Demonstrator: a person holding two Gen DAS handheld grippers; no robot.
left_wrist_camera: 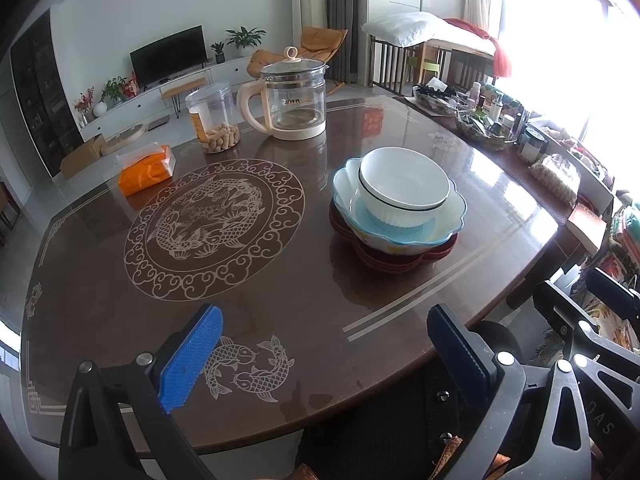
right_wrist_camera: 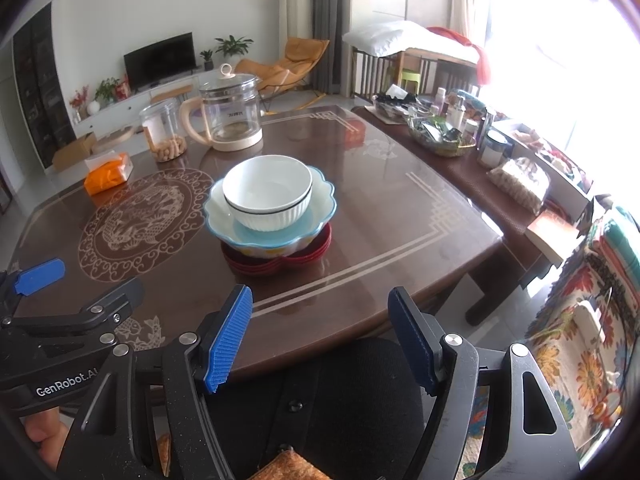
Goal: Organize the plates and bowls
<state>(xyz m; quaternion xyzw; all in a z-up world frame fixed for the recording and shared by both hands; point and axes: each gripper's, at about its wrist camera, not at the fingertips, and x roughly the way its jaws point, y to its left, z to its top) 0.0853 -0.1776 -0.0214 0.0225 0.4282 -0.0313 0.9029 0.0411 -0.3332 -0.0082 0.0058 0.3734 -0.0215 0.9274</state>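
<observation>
"GenRobot.AI" lettering [right_wrist_camera: 66, 385] reads on the left hand-held gripper [left_wrist_camera: 324, 354]; it and the right hand-held gripper [right_wrist_camera: 320, 336] stand spread, empty. White bowl [right_wrist_camera: 267, 192] nests in scalloped bowl [right_wrist_camera: 324, 204] atop red plates [right_wrist_camera: 280, 264], mid brown surface [right_wrist_camera: 380, 232] with fish motifs.

white walls, pale tiled floor. dark tv [left_wrist_camera: 170, 55] on low white cabinet [left_wrist_camera: 168, 94] at far wall, potted plants [left_wrist_camera: 245, 37] alongside. orange lounge chair [right_wrist_camera: 294, 62] nr grey curtain [right_wrist_camera: 328, 24]. wooden-rail bed w/ white pillow [left_wrist_camera: 404, 26] by window [right_wrist_camera: 560, 60], strong daylight blown out on right. brown patterned table [left_wrist_camera: 240, 280] in foreground, cluttered side bench [right_wrist_camera: 480, 176] beside it.
</observation>
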